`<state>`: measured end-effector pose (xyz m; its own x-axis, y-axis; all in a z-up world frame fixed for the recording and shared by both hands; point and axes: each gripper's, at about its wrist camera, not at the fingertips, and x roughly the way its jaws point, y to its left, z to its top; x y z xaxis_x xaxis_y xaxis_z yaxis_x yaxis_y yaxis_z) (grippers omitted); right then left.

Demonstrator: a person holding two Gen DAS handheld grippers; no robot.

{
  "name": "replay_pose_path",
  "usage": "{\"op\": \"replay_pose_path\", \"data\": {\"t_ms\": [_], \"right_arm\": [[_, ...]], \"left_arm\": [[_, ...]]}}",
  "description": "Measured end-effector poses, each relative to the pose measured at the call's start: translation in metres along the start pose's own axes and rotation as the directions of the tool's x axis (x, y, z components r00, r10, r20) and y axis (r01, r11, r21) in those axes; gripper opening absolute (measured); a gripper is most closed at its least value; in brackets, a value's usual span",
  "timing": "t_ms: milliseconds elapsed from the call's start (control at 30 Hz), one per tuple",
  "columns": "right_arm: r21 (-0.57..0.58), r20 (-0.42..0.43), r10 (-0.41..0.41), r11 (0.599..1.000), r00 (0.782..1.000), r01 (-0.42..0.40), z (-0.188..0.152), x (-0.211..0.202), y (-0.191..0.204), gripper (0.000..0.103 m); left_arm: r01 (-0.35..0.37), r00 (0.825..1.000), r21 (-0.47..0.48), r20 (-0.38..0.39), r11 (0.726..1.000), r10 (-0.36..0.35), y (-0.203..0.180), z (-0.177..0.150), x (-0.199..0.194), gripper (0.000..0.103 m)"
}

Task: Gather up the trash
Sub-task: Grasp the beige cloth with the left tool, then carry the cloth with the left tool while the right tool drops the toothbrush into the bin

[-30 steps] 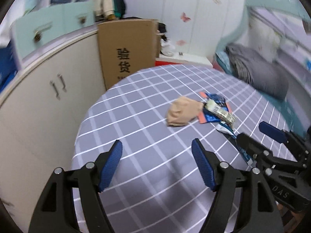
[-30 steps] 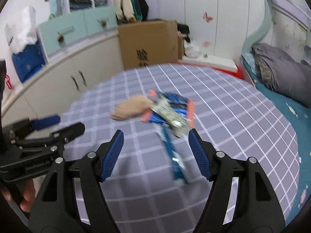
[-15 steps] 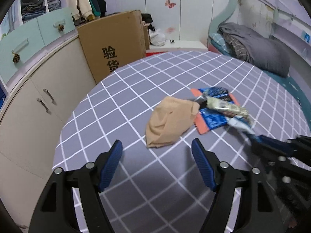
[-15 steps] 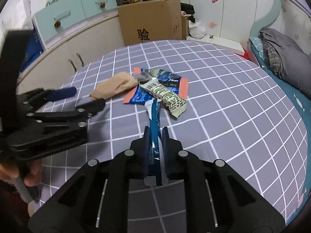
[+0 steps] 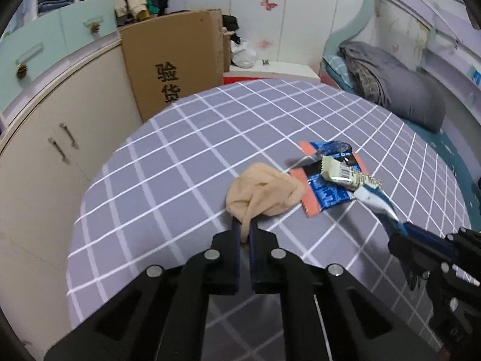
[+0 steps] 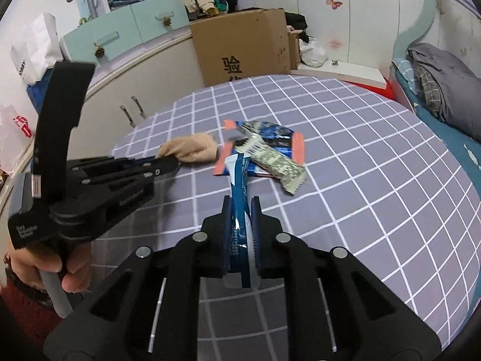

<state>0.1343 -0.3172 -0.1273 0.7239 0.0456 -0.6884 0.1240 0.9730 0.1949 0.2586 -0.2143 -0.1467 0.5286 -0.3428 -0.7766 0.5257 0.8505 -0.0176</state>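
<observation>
While your left gripper pinches the near fold of the beige cloth wad, your right gripper clamps the tail of a long blue wrapper. Both sets of fingers are closed on their items. Cloth sits mid-table on the grey checked tablecloth, touching the orange-edged blue packet. A white barcode wrapper lies across that packet, toward the table's far right edge.

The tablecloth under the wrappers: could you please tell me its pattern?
The tablecloth is grey-purple with a grid of thin white lines, clearest in the right wrist view.
</observation>
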Motion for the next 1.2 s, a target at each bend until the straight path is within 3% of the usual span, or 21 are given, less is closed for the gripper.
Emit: {"op": "replay_pose_path", "data": {"t_ms": [233, 333, 500, 900, 1033, 1167, 1200], "right_arm": [[-0.049, 0.022, 0.076, 0.996, 0.997, -0.075, 0.003, -0.015, 0.044, 0.013], [-0.094, 0.017, 0.129, 0.987, 0.992, -0.127, 0.001, -0.014, 0.083, 0.013], [-0.184, -0.016, 0.212, 0.96, 0.977, -0.211, -0.007, -0.004, 0.154, 0.013], [-0.301, -0.141, 0.378, 0.864, 0.915, -0.403, -0.033, 0.052, 0.319, 0.013], [-0.336, -0.156, 0.411, 0.833, 0.898, -0.439, -0.044, 0.075, 0.362, 0.013], [-0.316, -0.172, 0.444, 0.821, 0.879, -0.476, -0.045, 0.105, 0.39, 0.016], [-0.311, -0.177, 0.434, 0.827, 0.884, -0.468, -0.046, 0.116, 0.396, 0.018]], "left_arm": [[0.012, 0.996, -0.141, 0.091, 0.99, 0.001, 0.046, -0.036, -0.062, 0.005], [0.012, 0.994, -0.197, 0.111, 0.98, 0.011, 0.074, -0.055, -0.083, 0.005], [-0.064, 0.986, -0.286, 0.129, 0.956, 0.104, 0.131, -0.097, -0.116, 0.005], [-0.203, 0.96, -0.539, 0.055, 0.817, 0.275, 0.274, -0.19, -0.154, 0.005], [-0.247, 0.944, -0.606, 0.026, 0.756, 0.329, 0.314, -0.212, -0.16, 0.005], [-0.296, 0.925, -0.655, -0.014, 0.695, 0.38, 0.35, -0.233, -0.167, 0.005], [-0.31, 0.92, -0.669, -0.032, 0.676, 0.391, 0.361, -0.24, -0.167, 0.005]]}}
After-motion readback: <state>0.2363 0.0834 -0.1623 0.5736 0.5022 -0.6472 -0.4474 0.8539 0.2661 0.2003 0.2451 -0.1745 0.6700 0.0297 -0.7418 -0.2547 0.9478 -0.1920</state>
